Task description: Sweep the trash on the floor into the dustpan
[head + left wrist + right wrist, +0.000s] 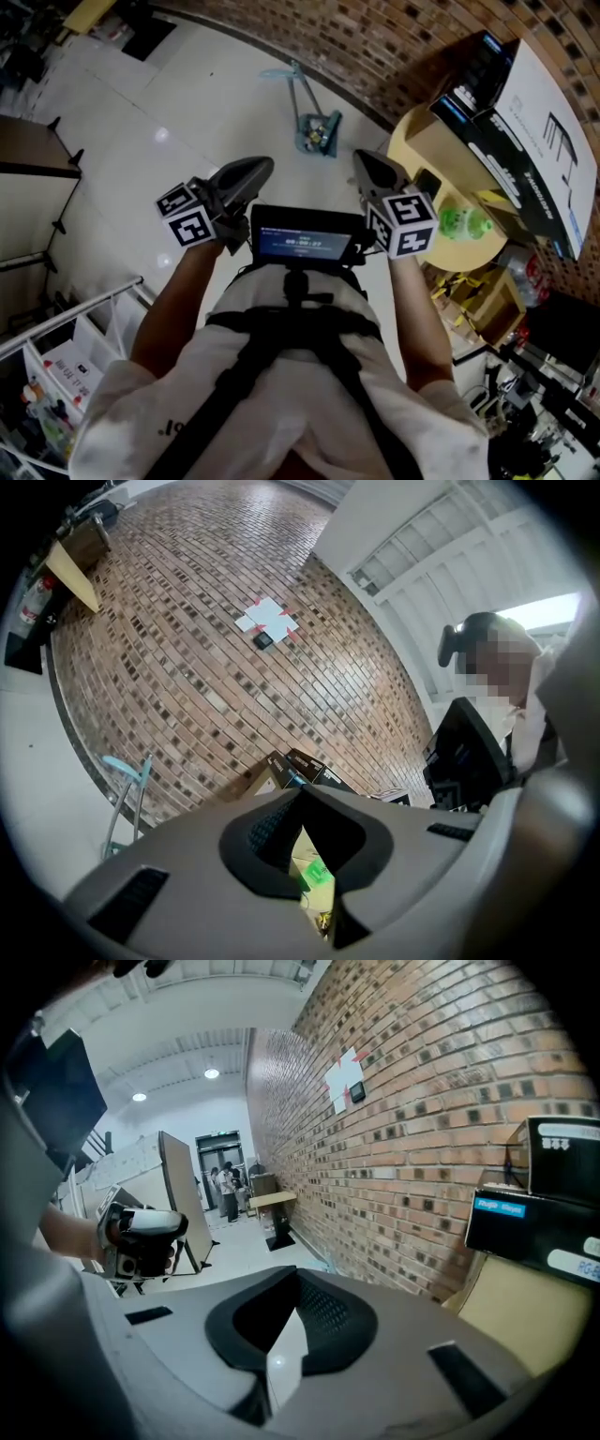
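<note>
The teal dustpan [333, 122] stands on the white floor [187, 103] at the head view's upper middle, by the brick wall [394, 47], apparently holding trash [317, 133]. Below it, well apart, the left gripper [261, 169] and right gripper [364, 161] are both clenched and empty.

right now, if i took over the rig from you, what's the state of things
Left tongs: shut, empty, raised in front of the chest.
Right tongs: shut, empty, raised alongside.
Dustpan: upright on the floor by the brick wall, ahead of both tongs, with small items in its pan.
Done: some trash appears to be collected.
Left: can't tell whether any trash remains on the floor.
</note>
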